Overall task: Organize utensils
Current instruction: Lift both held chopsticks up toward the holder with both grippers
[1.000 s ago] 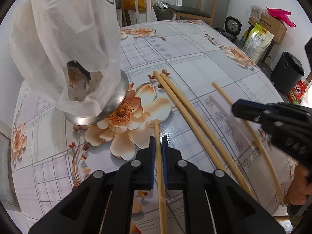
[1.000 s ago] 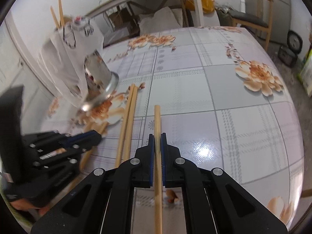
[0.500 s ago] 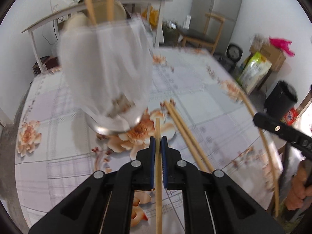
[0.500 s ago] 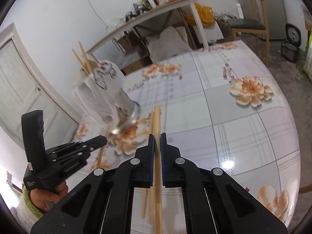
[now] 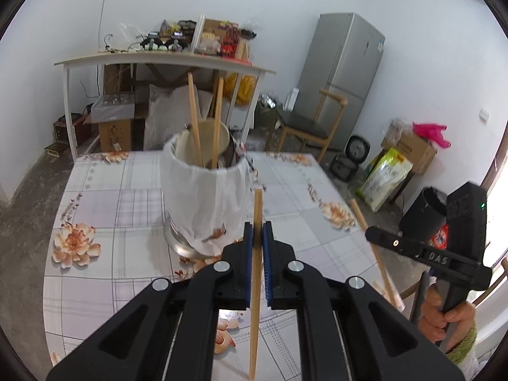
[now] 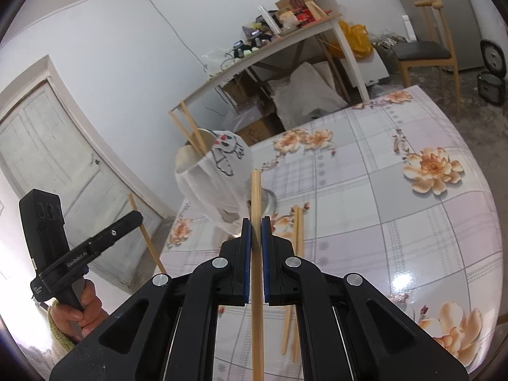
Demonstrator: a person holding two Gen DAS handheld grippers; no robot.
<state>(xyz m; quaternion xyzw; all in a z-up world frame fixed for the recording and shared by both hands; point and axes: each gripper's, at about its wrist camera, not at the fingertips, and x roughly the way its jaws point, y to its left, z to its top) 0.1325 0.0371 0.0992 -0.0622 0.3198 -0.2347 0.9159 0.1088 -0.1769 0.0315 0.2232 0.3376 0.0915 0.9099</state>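
My left gripper [image 5: 257,227] is shut on a wooden chopstick [image 5: 256,289], held in the air just in front of the utensil holder [image 5: 203,203]. The holder is a metal pot wrapped in a white plastic bag, with two chopsticks [image 5: 194,120] standing in it. My right gripper [image 6: 256,225] is shut on another chopstick [image 6: 256,292], also off the table and near the holder [image 6: 216,177]. Two more chopsticks [image 6: 297,247] lie side by side on the flowered table [image 6: 397,206]. Each gripper shows in the other's view: the right gripper [image 5: 370,233] at the right, the left gripper [image 6: 136,216] at the left.
A person's hand [image 5: 444,314] grips each handle. Behind the table stand a cluttered white side table [image 5: 158,60], a wooden chair [image 5: 304,127], a grey fridge [image 5: 343,76] and a black bin [image 5: 422,212]. A white door [image 6: 47,158] is at the left.
Both grippers have risen from the table with their chopsticks and tilted up. The holder's open top and the room behind have come into view.
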